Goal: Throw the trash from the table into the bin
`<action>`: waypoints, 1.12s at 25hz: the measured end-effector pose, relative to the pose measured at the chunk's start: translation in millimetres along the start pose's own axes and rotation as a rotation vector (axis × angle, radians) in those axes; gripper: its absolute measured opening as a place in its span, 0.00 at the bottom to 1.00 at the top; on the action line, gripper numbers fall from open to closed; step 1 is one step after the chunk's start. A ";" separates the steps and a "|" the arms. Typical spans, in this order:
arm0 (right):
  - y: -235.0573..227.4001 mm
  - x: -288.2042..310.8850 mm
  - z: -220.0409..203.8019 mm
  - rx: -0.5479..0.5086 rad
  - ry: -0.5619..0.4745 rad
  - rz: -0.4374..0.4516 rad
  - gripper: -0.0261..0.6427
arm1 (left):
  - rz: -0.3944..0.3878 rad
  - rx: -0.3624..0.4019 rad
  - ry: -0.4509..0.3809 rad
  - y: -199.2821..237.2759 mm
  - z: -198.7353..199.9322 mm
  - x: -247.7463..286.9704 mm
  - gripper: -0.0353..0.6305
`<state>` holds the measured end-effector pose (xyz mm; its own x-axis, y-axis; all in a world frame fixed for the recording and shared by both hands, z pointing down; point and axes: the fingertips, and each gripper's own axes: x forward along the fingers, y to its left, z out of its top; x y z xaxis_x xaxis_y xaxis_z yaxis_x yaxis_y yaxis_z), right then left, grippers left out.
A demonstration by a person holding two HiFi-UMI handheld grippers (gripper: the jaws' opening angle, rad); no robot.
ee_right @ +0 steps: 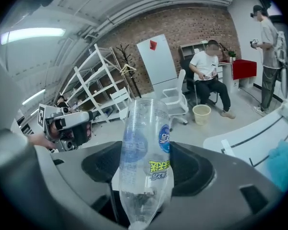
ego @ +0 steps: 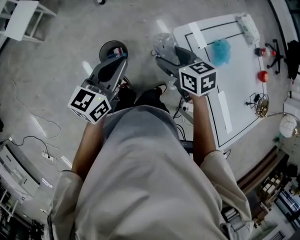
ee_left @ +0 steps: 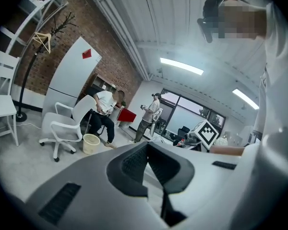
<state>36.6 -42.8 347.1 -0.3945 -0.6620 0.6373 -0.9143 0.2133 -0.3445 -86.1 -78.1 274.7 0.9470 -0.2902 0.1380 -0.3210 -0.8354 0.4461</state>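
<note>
Your right gripper (ee_right: 144,164) is clamped around the body of the clear plastic bottle (ee_right: 145,128); your left gripper (ee_left: 148,152) is closed on nothing. The bottle looks empty: light, slick and thin-walled, so it will likely buckle under a harder squeeze. Its stiffer ends should hold steadier. The head view puts it at twelve o'clock, just off the table (ego: 240,99); only the gripper views show the cream bin (ee_right: 201,114), at one o'clock.
</note>
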 end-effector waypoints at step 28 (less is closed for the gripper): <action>97.4 121.0 1.3 -0.196 0.180 0.352 0.49 | 0.378 -0.116 -0.093 67.9 -29.7 -84.1 0.06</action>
<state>-100.1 -103.1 389.8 -0.6787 -0.3923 0.6208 -0.7148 0.5468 -0.4360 -187.1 -96.5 319.7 0.7552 -0.6126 0.2330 -0.6378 -0.6047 0.4770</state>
